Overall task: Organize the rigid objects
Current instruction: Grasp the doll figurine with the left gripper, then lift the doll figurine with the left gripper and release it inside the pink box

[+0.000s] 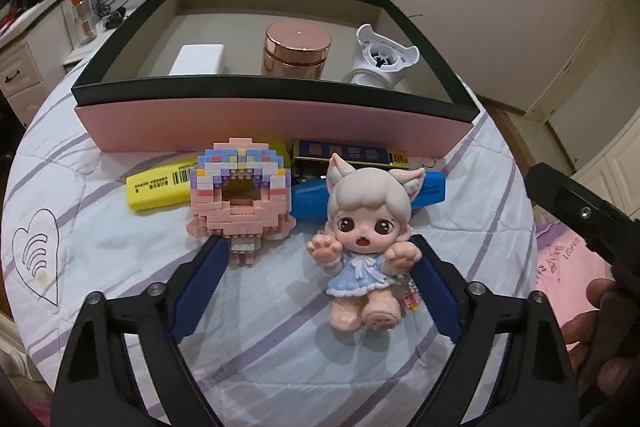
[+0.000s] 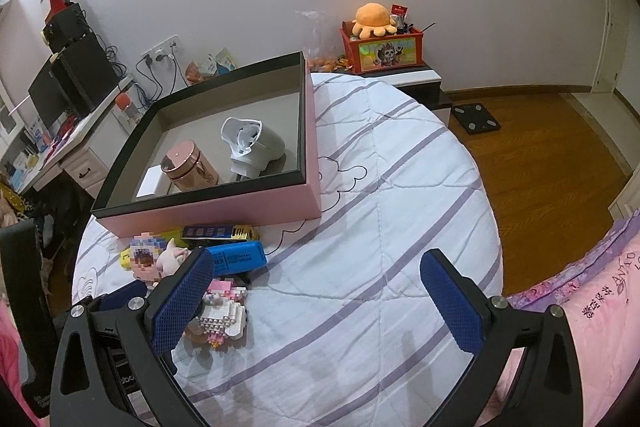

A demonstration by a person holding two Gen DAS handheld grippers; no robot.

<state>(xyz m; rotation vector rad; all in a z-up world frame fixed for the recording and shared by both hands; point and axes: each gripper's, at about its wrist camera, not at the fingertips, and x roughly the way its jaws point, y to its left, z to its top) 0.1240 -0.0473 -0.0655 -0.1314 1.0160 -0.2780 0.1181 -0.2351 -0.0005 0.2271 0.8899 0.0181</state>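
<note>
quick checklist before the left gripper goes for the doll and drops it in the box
1. Left gripper open: ok, jaws spread wide.
2. Doll between the fingers: ok, it lies in the gap, nearer the right pad.
3. Doll free of neighbours: not ok, its head overlaps the blue case and a small charm sits at its side.
4. Room in the box: ok, floor is bare around the copper jar, white block and white part.
5. Right gripper out of the way: ok, open over bare quilt.
6. Grip depth on the doll: cannot tell.
</note>
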